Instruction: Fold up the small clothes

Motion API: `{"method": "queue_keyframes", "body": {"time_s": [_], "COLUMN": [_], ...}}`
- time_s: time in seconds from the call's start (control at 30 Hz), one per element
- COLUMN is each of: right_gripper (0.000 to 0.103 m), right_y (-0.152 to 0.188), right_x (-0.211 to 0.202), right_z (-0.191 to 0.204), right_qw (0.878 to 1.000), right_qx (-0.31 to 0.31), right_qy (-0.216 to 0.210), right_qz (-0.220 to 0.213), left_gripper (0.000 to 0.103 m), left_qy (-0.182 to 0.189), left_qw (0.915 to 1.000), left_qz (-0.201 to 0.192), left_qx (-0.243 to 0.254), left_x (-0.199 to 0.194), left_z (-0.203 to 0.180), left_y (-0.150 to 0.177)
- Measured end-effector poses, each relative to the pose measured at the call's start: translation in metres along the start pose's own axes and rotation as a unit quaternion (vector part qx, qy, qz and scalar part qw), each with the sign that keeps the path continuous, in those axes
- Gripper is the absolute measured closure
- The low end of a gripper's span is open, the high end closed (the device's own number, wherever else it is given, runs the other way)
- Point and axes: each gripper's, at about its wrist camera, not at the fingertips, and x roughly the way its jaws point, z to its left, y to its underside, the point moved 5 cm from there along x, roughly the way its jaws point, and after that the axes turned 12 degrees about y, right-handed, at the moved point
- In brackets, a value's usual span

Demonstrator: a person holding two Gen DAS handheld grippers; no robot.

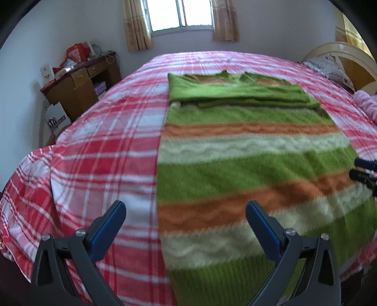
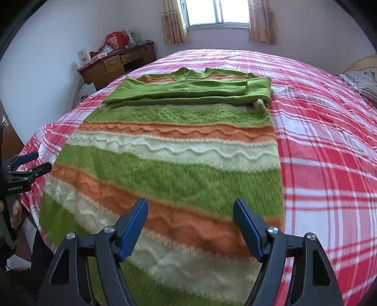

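Observation:
A striped knit sweater [image 1: 247, 169], green, orange and cream, lies flat on the bed with both green sleeves [image 1: 235, 94] folded across its chest. It also shows in the right wrist view [image 2: 169, 164], sleeves [image 2: 188, 90] across the top. My left gripper [image 1: 186, 211] is open and empty, above the sweater's left edge near the hem. My right gripper [image 2: 190, 209] is open and empty, above the hem's right part. Each gripper shows at the edge of the other's view: the right gripper [image 1: 362, 171] and the left gripper [image 2: 30, 162].
The bed is covered by a red and white plaid blanket [image 1: 99, 150]. A wooden desk [image 1: 80, 82] with clutter stands at the back left wall. A pillow [image 1: 329, 67] and headboard [image 1: 348, 56] are at the right. A window [image 1: 181, 14] with curtains is behind.

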Motion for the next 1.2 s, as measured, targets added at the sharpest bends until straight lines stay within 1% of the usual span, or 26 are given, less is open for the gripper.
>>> {"method": "queue_keyframes", "body": {"time_s": [0.2,0.3,0.37,0.43,0.5,0.53,0.57,0.7,0.77,0.83,0.93,1.0,1.03,1.07,1.13,1.2], "right_gripper": [0.027,0.027,0.027,0.027,0.027,0.027,0.027,0.027,0.027,0.027,0.027,0.027,0.027,0.027,0.027,0.027], "right_y": [0.016,0.026,0.033,0.040,0.049,0.052,0.054,0.060,0.062,0.066,0.073,0.078,0.080,0.081,0.084,0.087], "right_x": [-0.017,-0.024,-0.029,-0.033,-0.035,-0.036,-0.037,-0.044,-0.047,-0.048,-0.046,-0.045,-0.046,-0.047,-0.051,-0.056], "right_z": [0.001,0.001,0.000,0.000,-0.001,-0.002,-0.002,-0.008,-0.011,-0.015,-0.021,-0.022,-0.022,-0.022,-0.024,-0.028], "right_qw": [1.000,1.000,1.000,1.000,1.000,1.000,1.000,0.999,0.999,0.997,0.996,0.996,0.996,0.996,0.997,0.998], "right_qx": [0.001,0.002,0.003,0.004,0.002,-0.002,-0.006,-0.011,-0.010,-0.013,-0.005,-0.006,-0.008,-0.009,-0.004,0.013], "right_qy": [0.000,-0.001,0.001,0.003,0.011,0.018,0.025,0.045,0.053,0.077,0.086,0.088,0.089,0.088,0.081,0.063], "right_qz": [-0.003,-0.006,-0.006,-0.006,-0.004,-0.003,-0.004,-0.009,-0.010,-0.008,0.004,0.008,0.005,0.005,0.007,0.007], "left_gripper": [0.001,0.008,0.017,0.018,0.025,0.030,0.033,0.033,0.039,0.039,0.040,0.058,0.085,0.092,0.093,0.093], "left_qy": [0.015,0.040,0.063,0.080,0.096,0.104,0.112,0.125,0.130,0.125,0.112,0.110,0.115,0.125,0.133,0.149], "left_qw": [0.9996,0.9980,0.9957,0.9926,0.9890,0.9870,0.9845,0.9824,0.9820,0.9832,0.9866,0.9880,0.9880,0.9871,0.9864,0.9851], "left_qz": [0.023,0.039,0.050,0.062,0.076,0.086,0.094,0.093,0.091,0.094,0.088,0.086,0.083,0.082,0.079,0.068], "left_qx": [-0.009,-0.030,-0.047,-0.067,-0.083,-0.088,-0.096,-0.104,-0.103,-0.094,-0.079,-0.066,-0.062,-0.056,-0.053,-0.053], "left_x": [-0.007,-0.011,-0.013,-0.013,-0.010,-0.008,-0.006,-0.008,-0.008,-0.005,-0.003,-0.003,-0.005,-0.008,-0.013,-0.024], "left_z": [0.011,0.018,0.020,0.022,0.022,0.020,0.019,0.010,0.005,-0.001,-0.010,-0.014,-0.015,-0.017,-0.018,-0.017], "left_y": [0.028,0.042,0.053,0.063,0.074,0.078,0.081,0.083,0.084,0.086,0.090,0.091,0.088,0.086,0.082,0.078]}}
